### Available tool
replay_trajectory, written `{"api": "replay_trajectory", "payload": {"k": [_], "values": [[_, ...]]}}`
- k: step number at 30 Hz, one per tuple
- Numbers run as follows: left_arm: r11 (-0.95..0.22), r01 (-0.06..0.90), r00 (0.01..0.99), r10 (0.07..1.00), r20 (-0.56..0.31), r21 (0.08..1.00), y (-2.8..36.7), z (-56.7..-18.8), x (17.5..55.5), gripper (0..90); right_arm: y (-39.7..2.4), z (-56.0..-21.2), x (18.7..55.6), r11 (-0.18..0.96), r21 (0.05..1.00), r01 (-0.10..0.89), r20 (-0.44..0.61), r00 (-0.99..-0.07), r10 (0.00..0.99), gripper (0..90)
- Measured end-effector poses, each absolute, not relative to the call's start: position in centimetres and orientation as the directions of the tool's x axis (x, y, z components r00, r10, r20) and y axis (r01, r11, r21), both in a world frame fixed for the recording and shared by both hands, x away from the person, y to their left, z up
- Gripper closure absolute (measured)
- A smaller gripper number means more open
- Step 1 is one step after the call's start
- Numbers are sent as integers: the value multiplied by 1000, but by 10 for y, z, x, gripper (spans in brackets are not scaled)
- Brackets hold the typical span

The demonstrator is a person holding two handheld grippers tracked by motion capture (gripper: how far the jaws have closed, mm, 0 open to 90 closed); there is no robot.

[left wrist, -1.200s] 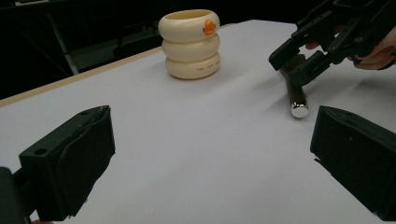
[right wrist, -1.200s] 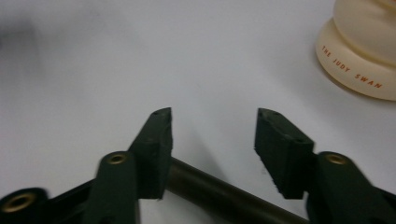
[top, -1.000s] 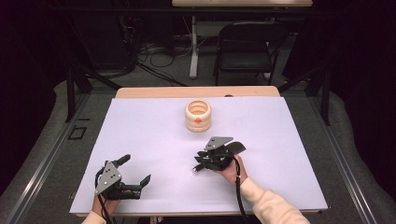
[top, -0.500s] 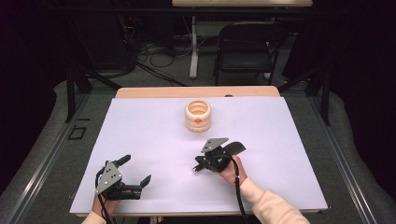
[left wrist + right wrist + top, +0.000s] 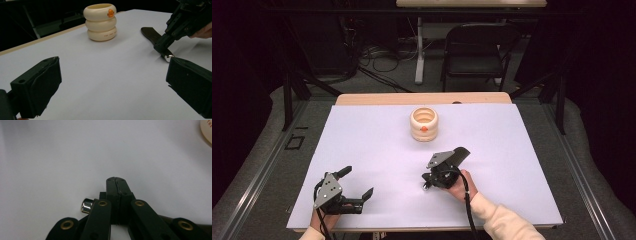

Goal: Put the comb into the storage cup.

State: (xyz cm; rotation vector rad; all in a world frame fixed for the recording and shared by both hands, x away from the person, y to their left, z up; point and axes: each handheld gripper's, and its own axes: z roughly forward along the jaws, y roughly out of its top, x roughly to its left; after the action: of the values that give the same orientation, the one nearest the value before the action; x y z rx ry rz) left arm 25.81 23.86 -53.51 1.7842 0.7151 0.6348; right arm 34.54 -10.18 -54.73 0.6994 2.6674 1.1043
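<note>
**A:** Since the right hand is working so low, what should I watch first?

**B:** Start wide. The table (image 5: 362,99) is covered by a white sheet (image 5: 522,150), and the cream ring stack (image 5: 424,124) stands at its far middle, well apart from both your hands. Your left gripper (image 5: 358,181) rests at the near left with its jaws spread wide and nothing between them. Leave it parked there.

**A:** And the right one?

**B:** Your right gripper (image 5: 429,181) is near the middle of the sheet, pointing down. Its jaws have just been closing and now sit pressed together. The dark strip (image 5: 149,33) lies on the sheet under those tips, with its silver cap (image 5: 86,205) poking out just beside them. I cannot tell whether the jaws have caught any of the strip.

**A:** So how do I do this well?

**B:** In my judgement, test the hold before you lift. Raise it a little and see whether the cap comes up with you. If it doesn't, open up, set the jaws astride the strip and close again.

**A:** What differs from a second ago?

**B:** Very little. Both hands, the strip and the ring stack sit where they did, and only the right jaws have changed
</note>
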Motion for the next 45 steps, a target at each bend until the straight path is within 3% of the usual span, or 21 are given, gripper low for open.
{"api": "replay_trajectory", "payload": {"k": [45], "values": [[-257, 168, 675, 733, 79, 952, 241, -535, 257, 3, -126, -541, 315, 666, 653, 361, 38, -894, 447, 900]]}}
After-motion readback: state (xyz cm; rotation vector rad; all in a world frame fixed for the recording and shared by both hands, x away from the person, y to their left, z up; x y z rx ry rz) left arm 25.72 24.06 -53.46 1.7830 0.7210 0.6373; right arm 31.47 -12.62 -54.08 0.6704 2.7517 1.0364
